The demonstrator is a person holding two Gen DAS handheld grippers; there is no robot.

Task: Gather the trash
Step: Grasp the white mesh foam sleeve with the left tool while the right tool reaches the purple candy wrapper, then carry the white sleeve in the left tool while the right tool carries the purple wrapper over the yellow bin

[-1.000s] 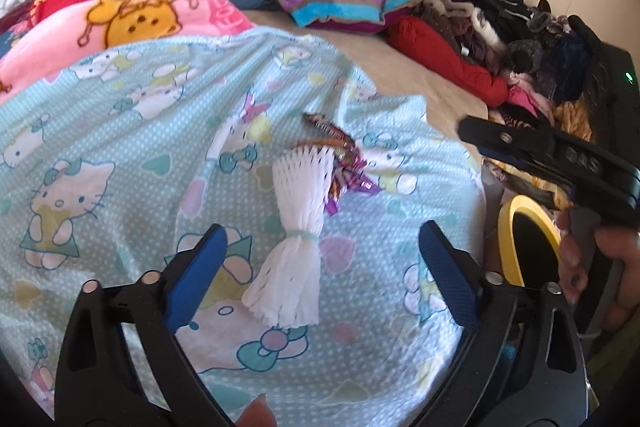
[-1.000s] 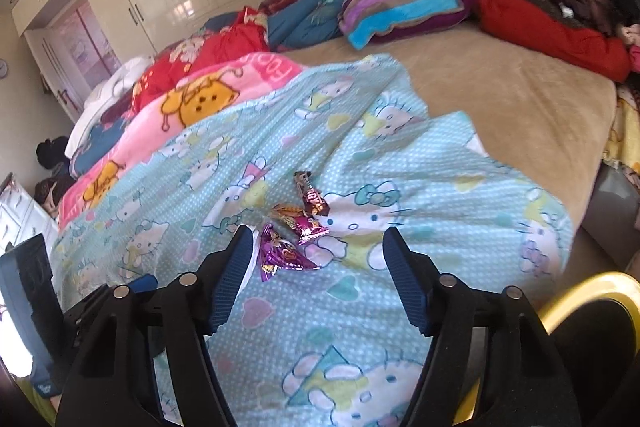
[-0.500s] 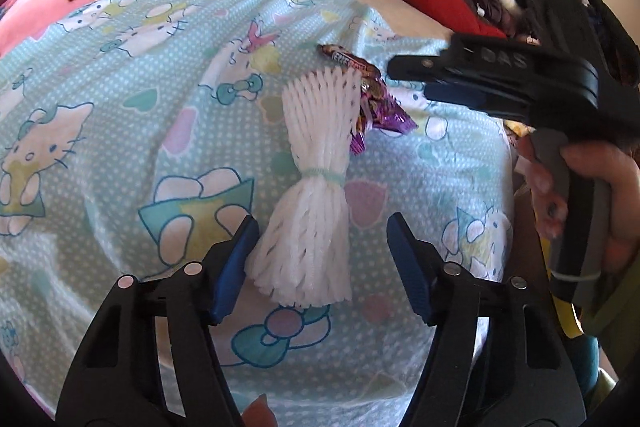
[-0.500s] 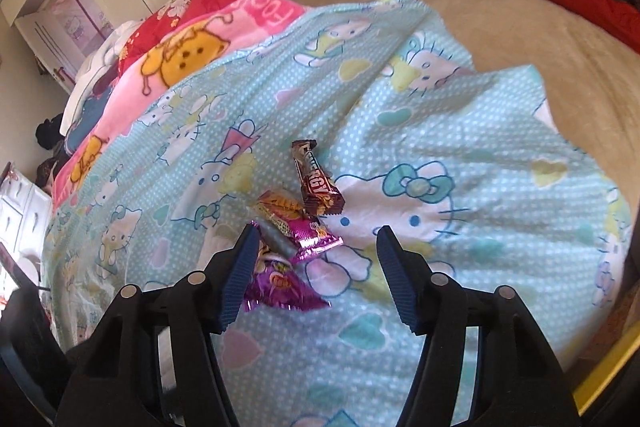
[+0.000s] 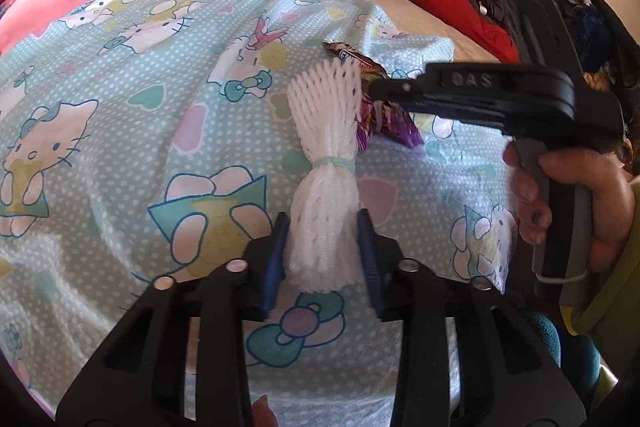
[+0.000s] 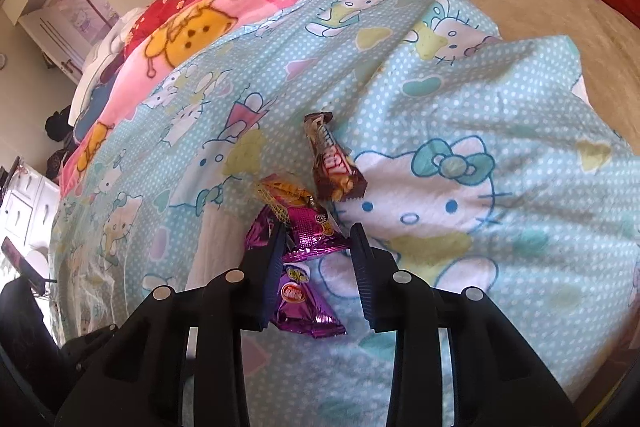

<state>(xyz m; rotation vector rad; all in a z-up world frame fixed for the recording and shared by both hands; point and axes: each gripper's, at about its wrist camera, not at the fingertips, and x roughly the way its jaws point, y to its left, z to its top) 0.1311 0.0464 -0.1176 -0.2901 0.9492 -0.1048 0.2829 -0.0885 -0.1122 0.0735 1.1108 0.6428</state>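
Both grippers have closed in since earlier | left gripper [image 5: 323, 239] fingers pressing white foam net [image 5: 325, 163], frame centre | right gripper [image 6: 318, 259] partly apart around purple wrappers [image 6: 310, 267], lower centre | brown bar wrapper [image 6: 332, 163] untouched | nothing collected yet

1. Blanket [image 5: 120, 131]: pale blue with white dots and cartoon cat prints.
2. Foam net sleeve [image 5: 326, 163]: white, tied with a pale green band [image 5: 334, 163].
3. Snack wrappers: shiny purple wrapper [image 6: 306, 303], magenta wrapper [image 6: 314, 233], orange-yellow wrapper [image 6: 282, 195], brown wrapper [image 6: 332, 163].
4. Left gripper [image 5: 323, 251]: black with blue pads.
5. Second blanket [image 6: 188, 31]: pink with an orange cartoon bear.
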